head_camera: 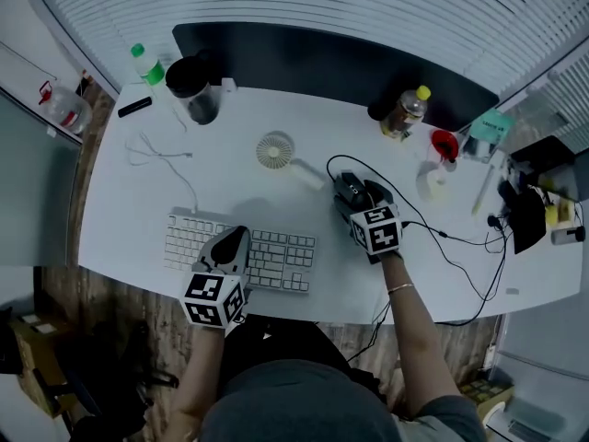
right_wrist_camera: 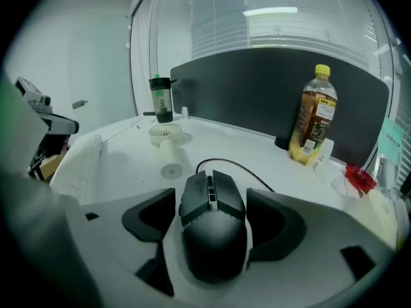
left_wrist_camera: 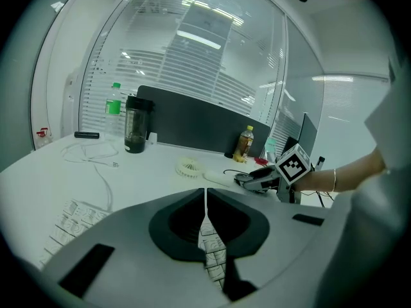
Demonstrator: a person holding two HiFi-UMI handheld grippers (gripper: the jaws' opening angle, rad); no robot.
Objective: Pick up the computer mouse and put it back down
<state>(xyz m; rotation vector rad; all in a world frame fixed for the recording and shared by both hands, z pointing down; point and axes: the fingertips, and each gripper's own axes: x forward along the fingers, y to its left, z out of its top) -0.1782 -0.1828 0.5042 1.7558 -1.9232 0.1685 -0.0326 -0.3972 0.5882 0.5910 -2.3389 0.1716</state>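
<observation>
The black computer mouse (head_camera: 350, 187) lies on the white desk (head_camera: 129, 219), right of centre, its cable looping away behind it. My right gripper (head_camera: 357, 201) stands open around it; in the right gripper view the mouse (right_wrist_camera: 213, 226) fills the space between the two dark pads (right_wrist_camera: 149, 220), with a thin gap at each side. My left gripper (head_camera: 230, 242) hovers over the white keyboard (head_camera: 281, 258). In the left gripper view its jaws (left_wrist_camera: 205, 194) meet at the tips, shut with nothing between them.
A small white fan (head_camera: 274, 149) lies behind the keyboard. At the back stand a dark tumbler (head_camera: 191, 88), a green-capped bottle (head_camera: 143, 63) and a tea bottle (head_camera: 405, 111), in front of a black divider (head_camera: 322, 63). A red cup (head_camera: 444, 144) and black cables (head_camera: 451, 242) are at the right.
</observation>
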